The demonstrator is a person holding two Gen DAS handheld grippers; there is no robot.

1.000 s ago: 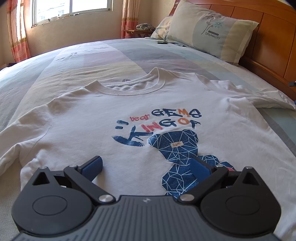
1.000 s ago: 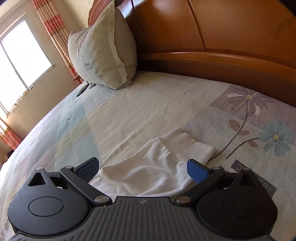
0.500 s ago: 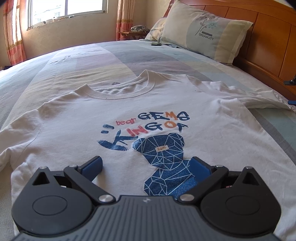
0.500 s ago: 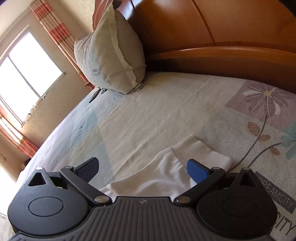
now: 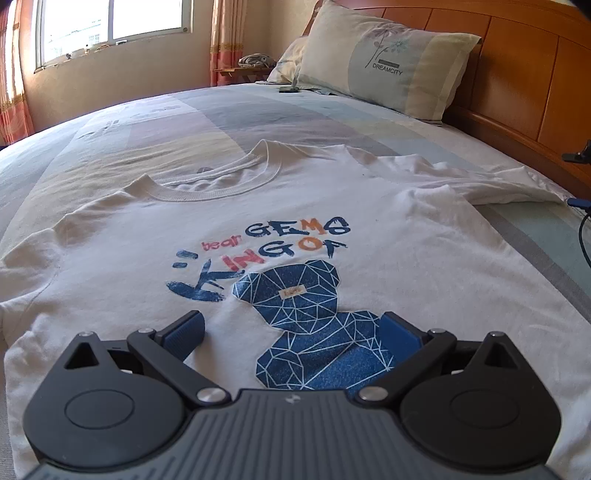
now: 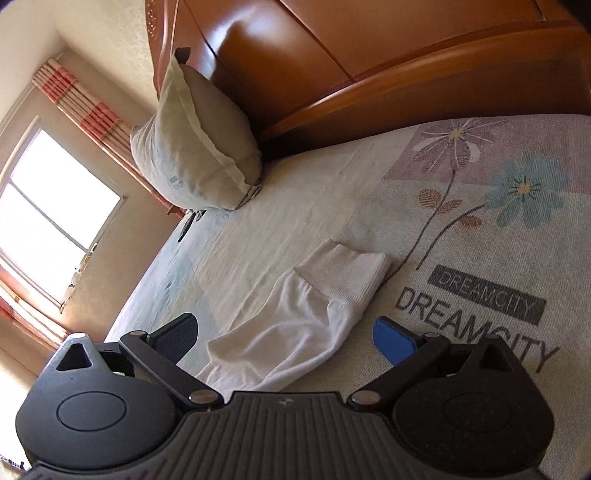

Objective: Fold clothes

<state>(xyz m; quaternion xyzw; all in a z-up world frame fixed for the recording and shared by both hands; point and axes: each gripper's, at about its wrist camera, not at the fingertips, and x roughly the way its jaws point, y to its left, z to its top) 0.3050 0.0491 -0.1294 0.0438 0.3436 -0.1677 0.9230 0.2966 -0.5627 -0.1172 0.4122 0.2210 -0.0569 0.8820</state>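
A white long-sleeved shirt lies face up on the bed, with a blue bear print and the words "bear GEMS KING OF" on its chest. My left gripper hovers open over the lower part of the print, holding nothing. In the right wrist view the shirt's sleeve stretches away and ends in a ribbed cuff. My right gripper is open, its blue pads on either side of the sleeve and apart from it. The right gripper's tip shows at the right edge of the left wrist view.
A patterned bedspread covers the bed. A pillow leans on the wooden headboard. A small dark object lies by the pillows. A window and curtains stand behind.
The left gripper has shifted slightly over the shirt, so the print sits a little further off. The right gripper has tilted and drawn back, so more of the sleeve and cuff shows ahead of it.
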